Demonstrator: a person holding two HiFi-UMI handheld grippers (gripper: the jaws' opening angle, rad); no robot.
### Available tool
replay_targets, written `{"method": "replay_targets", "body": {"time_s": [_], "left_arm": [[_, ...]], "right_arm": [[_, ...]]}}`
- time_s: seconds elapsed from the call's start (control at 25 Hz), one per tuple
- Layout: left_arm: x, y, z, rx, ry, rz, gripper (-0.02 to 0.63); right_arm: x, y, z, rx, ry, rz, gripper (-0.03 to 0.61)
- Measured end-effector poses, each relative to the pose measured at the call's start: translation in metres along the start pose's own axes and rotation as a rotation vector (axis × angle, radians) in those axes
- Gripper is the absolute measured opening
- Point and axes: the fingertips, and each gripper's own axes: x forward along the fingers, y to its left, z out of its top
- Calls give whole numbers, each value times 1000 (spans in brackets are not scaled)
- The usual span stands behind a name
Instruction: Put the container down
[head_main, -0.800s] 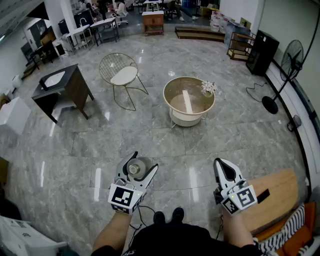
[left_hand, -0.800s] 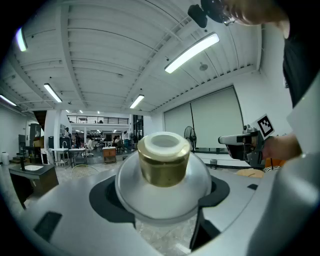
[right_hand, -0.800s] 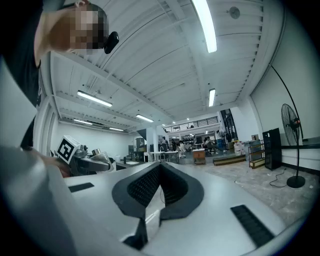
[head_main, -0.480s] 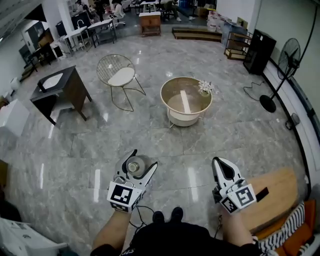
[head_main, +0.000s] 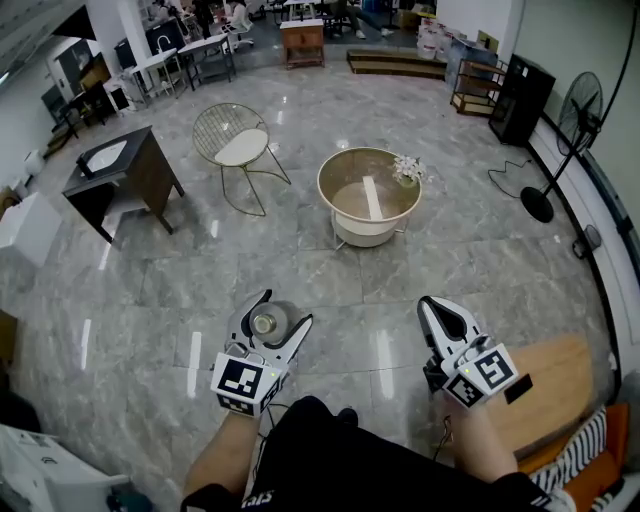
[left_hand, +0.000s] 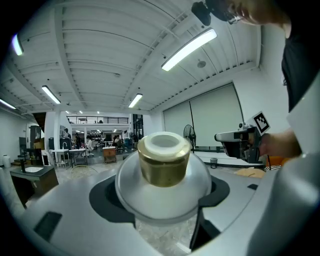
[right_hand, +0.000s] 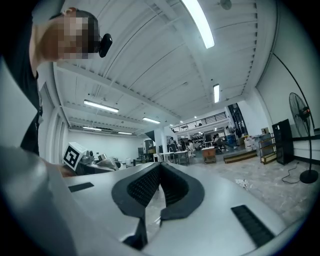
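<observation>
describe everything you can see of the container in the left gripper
The container has a rounded, glossy pale grey body and a short brass-coloured neck with a white top, neck uppermost. It sits between the wide-set jaws of the left gripper, whose dark pads press its sides, held in the air above the marble floor. Its base is hidden.

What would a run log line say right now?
left hand-held gripper: shut on container | right hand-held gripper: shut, empty | container: not yet put down

A round table (head_main: 343, 166) with white flowers (head_main: 409, 170) stands on the shiny floor (head_main: 480, 270). A wire chair (head_main: 240, 148) is near it. A black fan (head_main: 579, 100) stands far right.
</observation>
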Motion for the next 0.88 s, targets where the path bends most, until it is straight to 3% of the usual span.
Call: {"method": "replay_targets", "body": {"time_s": [0.2,0.52,0.76,0.88], "left_arm": [[14,4,0,-17,7,9,341],[79,20,2,-16,-1,-35,342],[135,82,5,-30,-23,-40,341],[171,121,3,-37,-20,-52,342]], "right_arm": [[8,-3,9,0,-12,27,15],[18,-50,-10,41,11,-31,15],[93,-83,-9,33,78,-16,18],[138,-104,-3,21,64,-29,18]]}}
